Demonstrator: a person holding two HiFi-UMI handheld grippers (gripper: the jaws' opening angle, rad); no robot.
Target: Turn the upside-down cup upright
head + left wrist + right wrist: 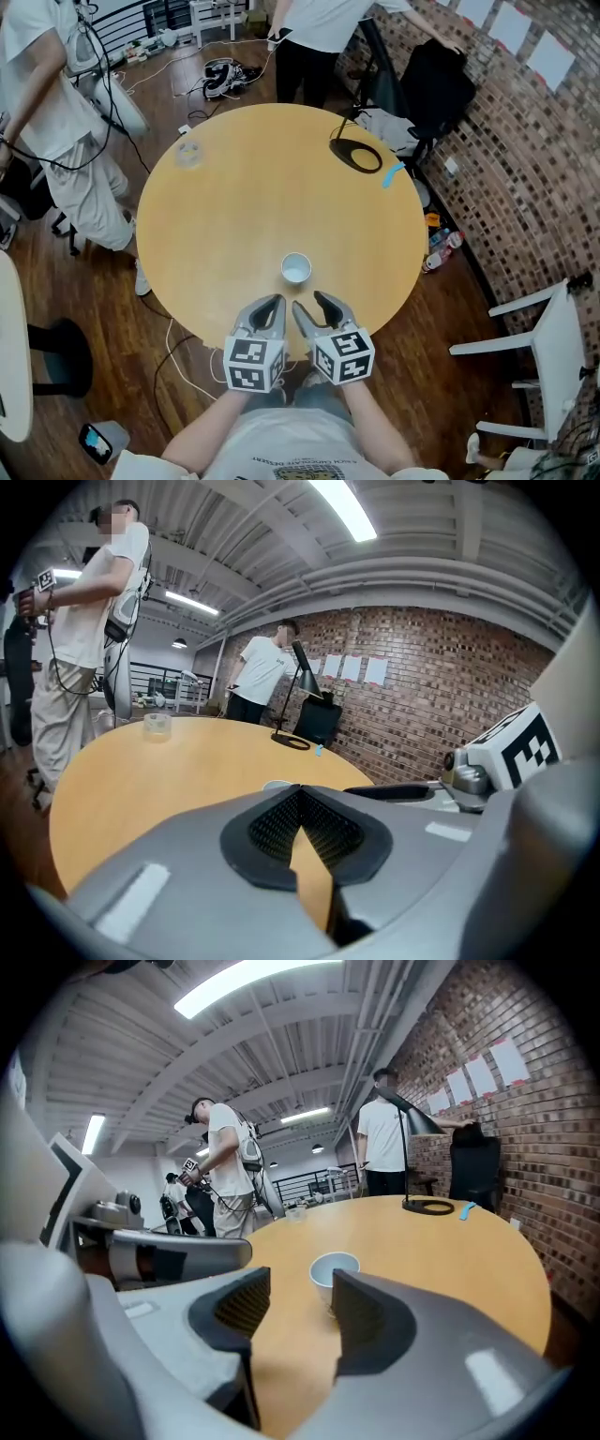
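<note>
A small white cup (295,268) stands upright, mouth up, on the round wooden table (234,202) near its front edge. In the right gripper view the cup (333,1269) sits just beyond the jaws, its open rim facing up. My right gripper (312,304) hovers just short of it, open, with only bare table showing between its pads (300,1288). My left gripper (272,302) is beside it at the left, shut with its tips meeting and nothing held (298,794). Only a sliver of the cup's rim (277,785) shows above the left jaws.
A black lamp base (356,155) and a blue strip (392,175) lie at the table's far right, a clear round object (188,153) at its far left. People stand beyond the table and at the left. A white chair (553,347) is at the right; cables lie on the floor.
</note>
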